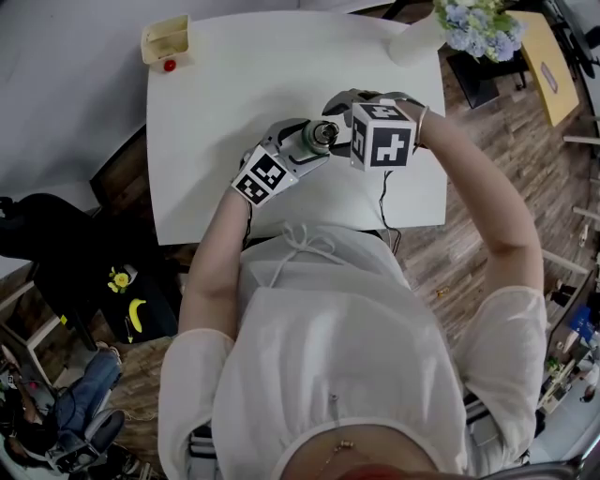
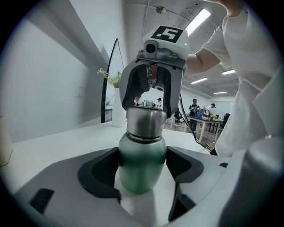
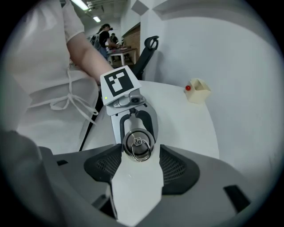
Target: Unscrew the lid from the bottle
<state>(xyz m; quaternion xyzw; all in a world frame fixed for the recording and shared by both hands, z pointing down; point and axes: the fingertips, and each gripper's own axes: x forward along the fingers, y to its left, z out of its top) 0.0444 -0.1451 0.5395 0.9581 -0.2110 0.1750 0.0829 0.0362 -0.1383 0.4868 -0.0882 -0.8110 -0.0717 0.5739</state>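
One green bottle stands upright on the white table, a little above the middle of the head view. Its silver lid is still on top. A small metal ring lies flat on the lid.

The left gripper comes in from the lower left of the head view and hugs the bottle low on its round green body. Both dark pads press on the bottle's sides, so the grip is tight.

The right gripper hangs over the bottle and points down at it. The lid sits between the tips of its two jaws. The jaws are not squeezing: in the right gripper view a thin gap shows between the lid and the jaw on the right side of the frame. The cube with black and white squares rides on this gripper, just right of the lid in the head view.

A person in a white top holds both tools, and fills the bottom half of the head view.

A small cream box sits at the table's upper left corner with a red ball beside it. Some pale blue flowers in a white vase stand at the upper right corner.
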